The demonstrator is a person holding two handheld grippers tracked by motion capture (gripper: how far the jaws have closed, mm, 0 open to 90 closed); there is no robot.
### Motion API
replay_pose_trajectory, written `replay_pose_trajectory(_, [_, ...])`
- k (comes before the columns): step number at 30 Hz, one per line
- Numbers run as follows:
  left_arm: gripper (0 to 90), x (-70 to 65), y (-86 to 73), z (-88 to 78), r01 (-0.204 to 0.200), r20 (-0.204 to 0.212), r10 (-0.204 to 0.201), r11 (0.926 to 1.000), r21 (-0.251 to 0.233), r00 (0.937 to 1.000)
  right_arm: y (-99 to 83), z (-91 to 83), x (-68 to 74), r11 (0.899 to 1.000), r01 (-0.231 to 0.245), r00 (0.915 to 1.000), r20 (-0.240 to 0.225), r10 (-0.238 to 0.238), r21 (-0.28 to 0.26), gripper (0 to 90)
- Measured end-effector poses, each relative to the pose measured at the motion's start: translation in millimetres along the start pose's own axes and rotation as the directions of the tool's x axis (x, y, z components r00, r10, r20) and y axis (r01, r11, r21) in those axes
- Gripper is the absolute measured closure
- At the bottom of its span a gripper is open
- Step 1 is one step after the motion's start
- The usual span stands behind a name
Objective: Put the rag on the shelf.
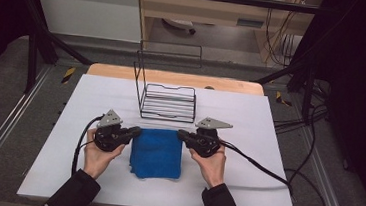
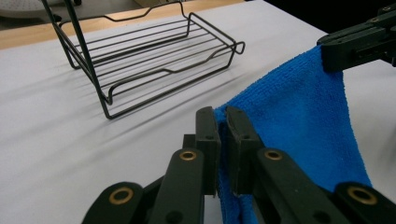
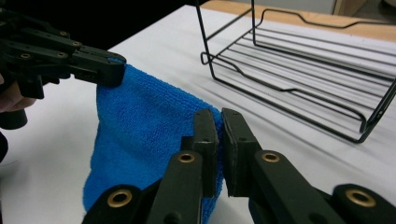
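Far left in the high view: a dark sleeve and a hand, wrapped around the left gripper, cable looping back toward the table edge, grey three-cornered plate on top. Jaws pressed together, pinching the left upper corner of the blue cloth. Confirmed in the left gripper view: left gripper with both black jaws clamped on a fold of the blue cloth, fabric rising from between them and stretching up toward the other tool.

Centre: blue cloth spread between the two tools, upper edge lifted off the white table cover, lower part bunched and resting on that cover near the person's side. Just beyond the cloth, apart from it: black wire rack, upright on the cover, tall handle frame on its left end, bare wood of the table edge behind it. Same wire rack seen empty in the left gripper view, and again in the right gripper view.

Right: right gripper, held in the other hand, cable trailing off to the right. Jaws likewise pressed together, pinching the right upper corner of the cloth. In the right gripper view, right gripper clamped on the blue cloth, fabric hanging taut across to the left tool.
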State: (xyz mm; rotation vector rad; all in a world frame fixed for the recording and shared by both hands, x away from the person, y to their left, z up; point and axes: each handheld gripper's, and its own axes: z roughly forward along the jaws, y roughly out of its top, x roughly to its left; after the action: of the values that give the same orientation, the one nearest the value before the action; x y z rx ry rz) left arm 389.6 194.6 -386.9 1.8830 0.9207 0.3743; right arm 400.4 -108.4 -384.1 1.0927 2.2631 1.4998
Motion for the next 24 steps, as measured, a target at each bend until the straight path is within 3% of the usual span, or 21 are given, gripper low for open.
replay_pose_trajectory(14, [84.5, -9.3, 13.2, -15.6, -0.035, -0.003, 0.035, 0.9971, -0.068, 0.9994, 17.5, -20.1, 10.6, 0.995, 0.056, 0.9984, 0.01, -0.056, -0.079, 85.7])
replay_pose_trajectory(24, [84.5, -12.5, 21.9, -27.2, -0.052, -0.021, 0.05, 0.9903, -0.129, 0.9986, 29.1, -27.9, 18.0, 0.988, 0.097, 0.9952, 0.02, -0.095, -0.118, 85.8])
